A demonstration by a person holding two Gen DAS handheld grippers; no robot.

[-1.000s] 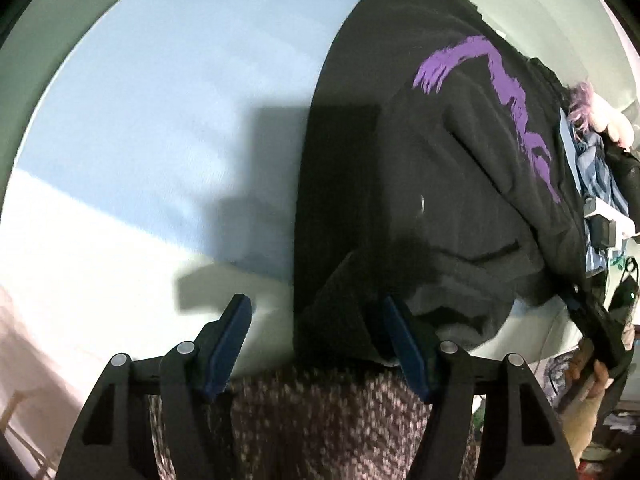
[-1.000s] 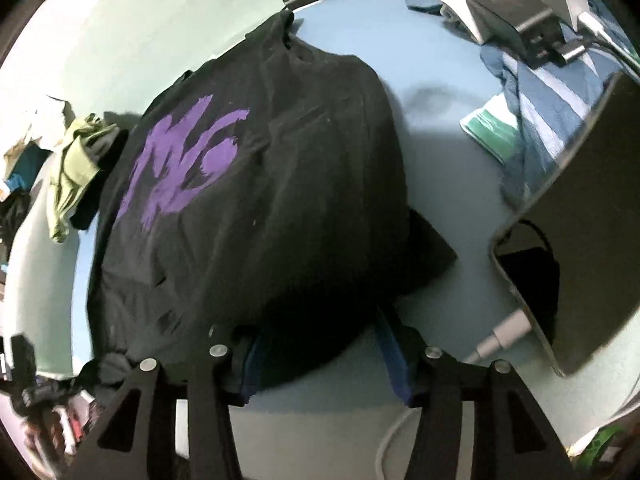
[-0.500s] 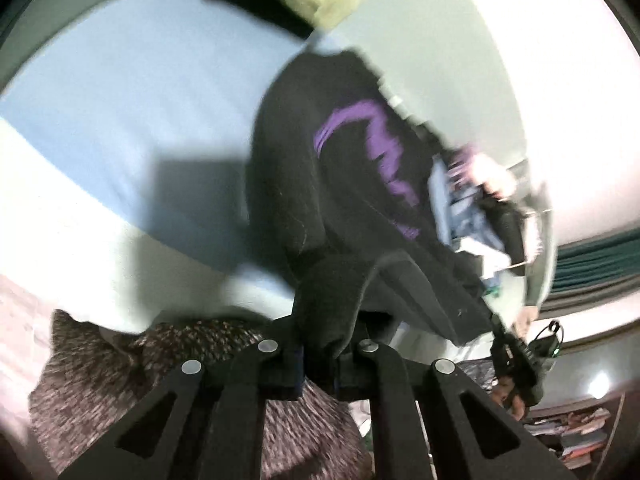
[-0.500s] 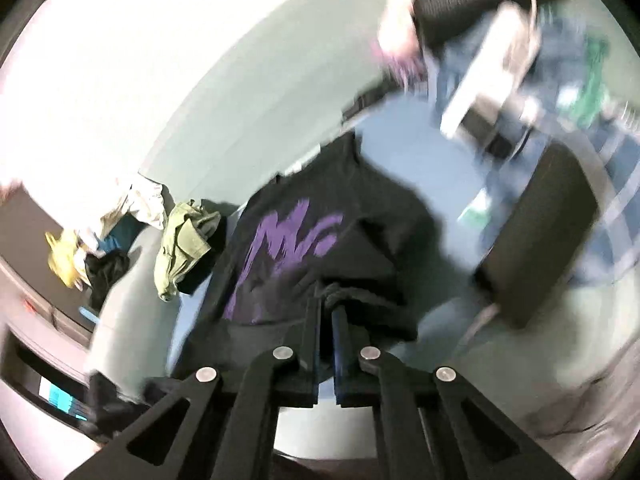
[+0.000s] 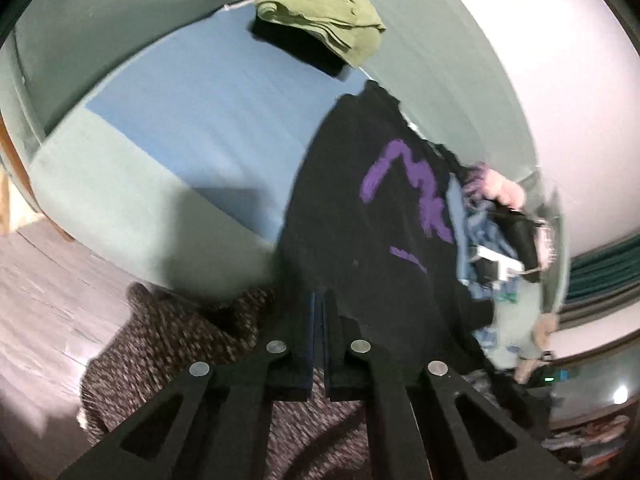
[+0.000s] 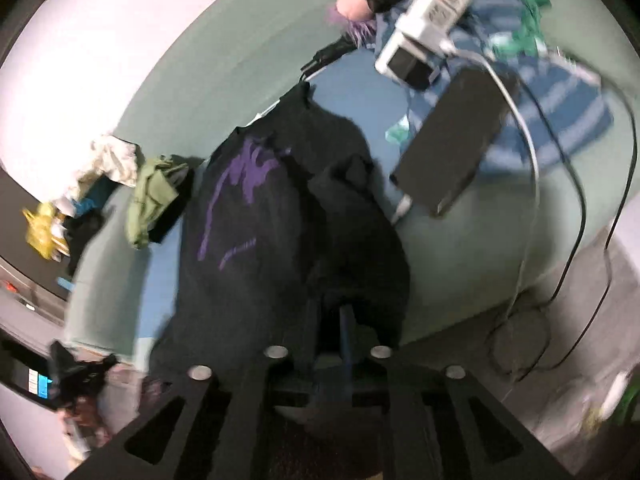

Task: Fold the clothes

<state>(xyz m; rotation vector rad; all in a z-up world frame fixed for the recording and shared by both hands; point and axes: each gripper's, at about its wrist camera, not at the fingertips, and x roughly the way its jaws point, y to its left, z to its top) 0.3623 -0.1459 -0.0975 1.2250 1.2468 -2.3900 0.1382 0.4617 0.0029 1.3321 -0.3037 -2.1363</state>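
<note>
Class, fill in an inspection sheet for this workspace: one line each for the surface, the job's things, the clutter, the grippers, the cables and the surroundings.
Surface: blue sheet on a bed.
Job's things: black shirt with purple print, near edge lifted.
Clutter: green garment on a dark one, striped cloth, dark tablet, power strip.
Grippers: left gripper shut on the shirt's edge; right gripper has shirt fabric between its jaws, which just opened further.
Cables: white cable, black cable.
Surroundings: grey floor, pale wall.

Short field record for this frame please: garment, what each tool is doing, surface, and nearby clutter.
garment: black shirt with purple print, near hem lifted off the bed
left tool: shut on the hem
right tool: jaws just reopened partway, cloth bunched between them
surface: blue sheet
nearby: folded green garment, power strip, dark tablet
</note>
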